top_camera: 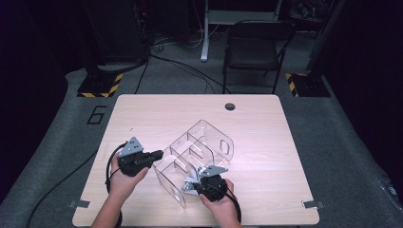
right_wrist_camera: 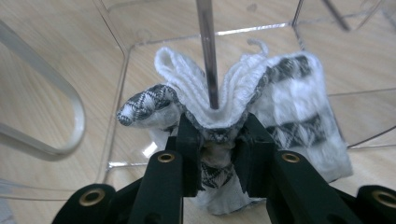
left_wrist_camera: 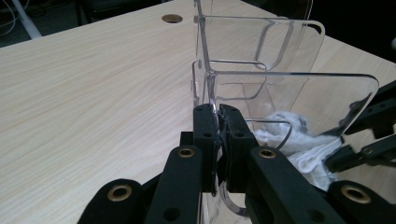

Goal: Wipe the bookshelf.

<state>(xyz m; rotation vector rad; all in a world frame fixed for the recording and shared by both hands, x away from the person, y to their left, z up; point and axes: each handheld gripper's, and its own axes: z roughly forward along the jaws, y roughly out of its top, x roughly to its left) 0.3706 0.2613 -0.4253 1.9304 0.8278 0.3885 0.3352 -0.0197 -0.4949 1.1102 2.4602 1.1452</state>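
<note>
A clear acrylic organizer (top_camera: 209,137) with several compartments stands in the middle of the light wooden table (top_camera: 142,114). My left gripper (top_camera: 159,154) comes in from the left and is shut on the organizer's near wall, whose edge (left_wrist_camera: 205,88) sits pinched between its jaws (left_wrist_camera: 217,122). My right gripper (top_camera: 196,183) at the organizer's near end is shut on a folded white sock with a grey-black pattern (right_wrist_camera: 289,102), held low inside a compartment against a divider edge (right_wrist_camera: 208,51). The sock (left_wrist_camera: 301,144) shows through the acrylic in the left gripper view.
A round cable hole (top_camera: 230,106) sits near the table's far edge. Beyond the table stand a black chair (top_camera: 256,45) and two yellow-black striped stand bases (top_camera: 100,88). Tape tabs mark the near corners (top_camera: 311,204). Bare tabletop lies left and right of the organizer.
</note>
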